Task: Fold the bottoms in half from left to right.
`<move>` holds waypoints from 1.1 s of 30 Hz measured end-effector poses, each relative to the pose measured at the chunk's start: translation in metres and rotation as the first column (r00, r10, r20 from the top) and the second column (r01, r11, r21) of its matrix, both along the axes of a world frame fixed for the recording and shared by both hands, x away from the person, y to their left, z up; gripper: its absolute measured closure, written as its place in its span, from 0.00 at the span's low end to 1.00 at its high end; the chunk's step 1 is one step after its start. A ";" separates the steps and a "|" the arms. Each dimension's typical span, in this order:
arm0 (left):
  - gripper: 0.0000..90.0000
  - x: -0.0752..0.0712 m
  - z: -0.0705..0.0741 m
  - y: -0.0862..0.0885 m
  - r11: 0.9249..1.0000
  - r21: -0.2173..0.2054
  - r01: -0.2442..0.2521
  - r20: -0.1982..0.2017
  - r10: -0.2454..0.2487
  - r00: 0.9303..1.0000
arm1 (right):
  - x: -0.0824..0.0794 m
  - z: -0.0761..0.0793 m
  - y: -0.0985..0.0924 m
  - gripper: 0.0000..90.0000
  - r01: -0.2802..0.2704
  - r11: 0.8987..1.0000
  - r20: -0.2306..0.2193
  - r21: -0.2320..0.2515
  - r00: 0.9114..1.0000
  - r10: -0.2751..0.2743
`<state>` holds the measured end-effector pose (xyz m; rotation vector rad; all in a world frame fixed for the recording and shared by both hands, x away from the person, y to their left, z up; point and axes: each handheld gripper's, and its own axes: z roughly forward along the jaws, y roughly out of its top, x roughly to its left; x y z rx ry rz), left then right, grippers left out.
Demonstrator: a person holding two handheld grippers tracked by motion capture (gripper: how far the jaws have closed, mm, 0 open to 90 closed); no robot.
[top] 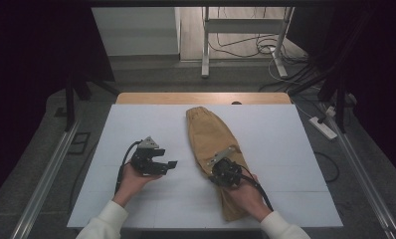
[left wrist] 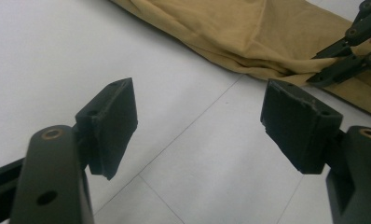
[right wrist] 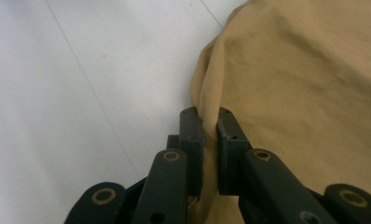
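**Right jaws clamped on the cloth edge, left jaws open over the table**

1. Work piece. I see a tan cloth garment (top: 212,144) lying lengthwise on the white table (top: 136,124), running from about 12 o'clock to 6 o'clock, slightly right of the table's centre. Its gathered end points toward 12 o'clock.

2. Right gripper (top: 218,172). I hold it on the cloth's lower half, at the left edge of the fabric. In the right gripper view the right gripper (right wrist: 209,135) has its jaws drawn together on a raised fold of that edge; tan cloth (right wrist: 305,84) sits pinched between the pads. The bare table surface (right wrist: 81,70) lies at 9 o'clock of the jaws.

3. Left gripper (top: 172,164). I hold it at 9 o'clock of the cloth, apart from it, above bare table, jaws pointing toward 3 o'clock. In the left gripper view the left gripper (left wrist: 197,126) has its jaws standing wide apart with nothing between them. The cloth (left wrist: 249,32) lies ahead at 1 o'clock, and the right gripper's linkage (left wrist: 351,51) rests on it at 2 o'clock.

4. Hands. The left hand (top: 131,181) and right hand (top: 246,196) enter from 6 o'clock, both in pale sleeves.
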<state>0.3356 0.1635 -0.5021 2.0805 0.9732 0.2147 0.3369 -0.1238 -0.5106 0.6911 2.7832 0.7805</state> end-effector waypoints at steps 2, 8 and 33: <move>0.30 0.000 0.000 0.000 1.000 -0.001 -0.001 0.000 0.001 1.000 | 0.000 0.001 -0.001 0.92 0.003 1.000 -0.008 0.018 1.000 -0.003; 0.30 0.000 0.000 0.000 1.000 0.001 0.000 0.000 0.000 1.000 | -0.002 0.004 -0.001 0.93 -0.005 0.998 -0.023 0.064 1.000 0.006; 0.30 0.000 0.003 0.006 1.000 -0.011 -0.012 0.007 0.012 1.000 | -0.021 -0.001 0.051 0.92 -0.144 0.975 -0.056 0.168 0.986 0.155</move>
